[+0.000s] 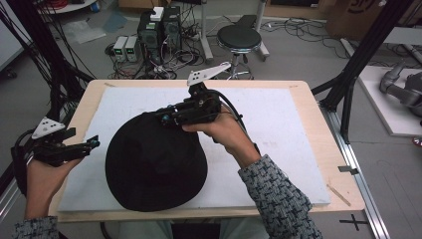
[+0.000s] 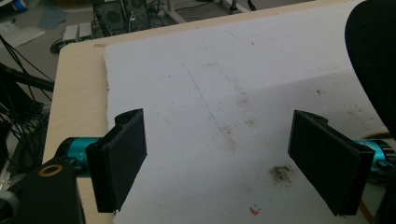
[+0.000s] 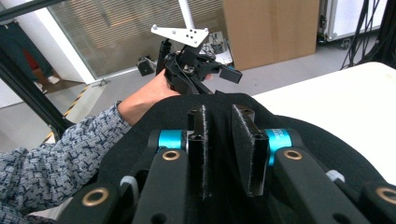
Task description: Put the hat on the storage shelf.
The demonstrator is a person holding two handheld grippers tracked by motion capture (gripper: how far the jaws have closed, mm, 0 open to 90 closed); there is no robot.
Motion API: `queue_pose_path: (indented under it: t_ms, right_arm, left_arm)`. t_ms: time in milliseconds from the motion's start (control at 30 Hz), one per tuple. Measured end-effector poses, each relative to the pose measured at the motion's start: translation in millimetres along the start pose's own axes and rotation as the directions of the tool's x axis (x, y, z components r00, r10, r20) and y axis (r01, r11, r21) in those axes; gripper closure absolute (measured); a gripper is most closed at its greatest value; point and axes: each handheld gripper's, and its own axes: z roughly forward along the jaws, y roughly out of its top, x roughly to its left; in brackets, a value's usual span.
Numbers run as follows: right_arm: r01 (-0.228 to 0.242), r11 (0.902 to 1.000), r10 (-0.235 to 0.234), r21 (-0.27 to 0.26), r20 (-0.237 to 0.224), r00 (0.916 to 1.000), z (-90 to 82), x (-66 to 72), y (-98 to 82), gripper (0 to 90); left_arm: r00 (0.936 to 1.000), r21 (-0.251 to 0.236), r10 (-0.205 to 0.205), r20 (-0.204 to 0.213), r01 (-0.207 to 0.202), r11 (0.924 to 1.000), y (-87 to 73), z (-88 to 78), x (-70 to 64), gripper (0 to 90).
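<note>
White foam pad on wood table; black hat lies at its near-left.
High view: your right gripper sits at the hat's far edge. Left gripper view: left gripper spread wide, empty. Right gripper view: jaws almost together over soft, light fabric; pinch cannot be confirmed. Take the brim.

Left gripper w/ jaws wide apart, held low at table's left edge. Right gripper jaws nearly closed, wrist angled left.
</note>
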Motion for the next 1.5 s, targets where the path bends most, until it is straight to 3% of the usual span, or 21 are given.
queue_pose_path:
  t_ms: [333, 533, 567, 700, 767, 900, 967, 1033, 1100, 1133, 1167, 1200, 1333, 1367, 1433, 1467, 1500]
  right_arm:
    - [-0.001, 1.0000, 0.001, -0.003, 0.048, 0.9988, -6.7, -1.6, -2.2, 63.0]
    - [-0.003, 0.9990, 0.007, -0.045, 0.085, 0.9963, -20.3, -2.8, -2.6, 56.6]
    - [-0.001, 0.9981, 0.009, -0.061, 0.122, 0.9925, -28.9, -3.8, -3.5, 54.8]
    - [-0.012, 0.9960, 0.025, -0.089, 0.141, 0.9896, -39.9, -5.7, -7.3, 53.0]
    - [-0.021, 0.9952, 0.038, -0.095, 0.187, 0.9817, -51.7, -8.9, -14.8, 51.0]
    - [-0.031, 0.9939, 0.054, -0.106, 0.222, 0.9734, -62.4, -11.9, -22.7, 49.5]
    - [-0.039, 0.9925, 0.071, -0.116, 0.281, 0.9572, -76.7, -14.8, -31.7, 46.2]
    - [-0.042, 0.9915, 0.079, -0.124, 0.314, 0.9461, -85.4, -15.9, -36.5, 44.7]
    - [-0.046, 0.9905, 0.091, -0.129, 0.363, 0.9272, -95.6, -15.8, -41.4, 42.6]
    - [-0.046, 0.9905, 0.091, -0.129, 0.363, 0.9272, -95.6, -15.8, -41.4, 42.6]
    - [-0.047, 0.9903, 0.095, -0.131, 0.389, 0.9164, -101.1, -15.6, -44.3, 41.9]
    - [-0.047, 0.9899, 0.101, -0.134, 0.433, 0.8958, -110.9, -14.6, -50.9, 39.9]
    - [-0.043, 0.9906, 0.105, -0.130, 0.524, 0.8450, -127.5, -11.1, -67.4, 35.0]
    - [-0.046, 0.9899, 0.112, -0.134, 0.549, 0.8281, -132.4, -10.0, -73.0, 33.1]
    - [-0.046, 0.9892, 0.119, -0.140, 0.576, 0.8085, -138.8, -8.8, -81.6, 31.1]
    - [-0.046, 0.9892, 0.119, -0.140, 0.576, 0.8085, -138.8, -8.8, -81.6, 31.1]
    - [-0.055, 0.9885, 0.130, -0.140, 0.606, 0.7850, -144.9, -8.0, -92.6, 28.3]
  left_arm:
    - [1.0000, 0.001, 0.000, 0.002, 0.000, 1.0000, 0.0, 0.7, -0.6, 19.7]
    - [1.0000, -0.002, -0.002, 0.000, 0.002, 1.0000, 0.0, -0.1, 0.3, 19.6]
    - [1.0000, -0.002, -0.002, -0.001, 0.002, 1.0000, 0.0, -0.3, 0.4, 19.7]
    - [1.0000, -0.001, -0.001, -0.001, 0.001, 1.0000, 0.1, -0.2, 0.2, 19.7]
    - [1.0000, 0.002, 0.003, -0.001, -0.003, 1.0000, 0.2, -0.1, -0.2, 19.6]
    - [1.0000, 0.000, 0.003, 0.001, -0.003, 1.0000, 0.3, 0.2, -0.8, 19.7]
    - [1.0000, -0.002, 0.004, 0.003, -0.004, 1.0000, 0.7, -0.3, -1.3, 19.6]
    - [1.0000, -0.005, 0.006, 0.004, -0.006, 1.0000, 1.3, -0.5, -2.0, 19.6]
    - [0.9999, -0.004, 0.009, 0.011, -0.009, 1.0000, 1.8, 1.3, -4.4, 19.7]
    - [0.9999, -0.004, 0.009, 0.011, -0.009, 1.0000, 1.8, 1.3, -4.4, 19.7]
    - [0.9998, -0.002, 0.010, 0.015, -0.010, 0.9999, 2.0, 2.3, -5.2, 19.7]
    - [0.9998, -0.001, 0.013, 0.017, -0.013, 0.9999, 2.2, 3.1, -6.0, 19.6]
    - [0.9998, -0.003, 0.012, 0.018, -0.012, 0.9999, 2.6, 3.6, -6.4, 19.6]
    - [0.9998, -0.003, 0.013, 0.017, -0.013, 0.9999, 2.8, 3.6, -6.8, 19.6]
    - [0.9997, -0.003, 0.013, 0.018, -0.013, 0.9999, 3.0, 4.0, -7.2, 19.6]
    - [0.9997, -0.003, 0.013, 0.018, -0.013, 0.9999, 3.0, 4.0, -7.2, 19.6]
    - [0.9998, -0.002, 0.011, 0.018, -0.011, 0.9999, 2.8, 4.4, -7.6, 19.7]
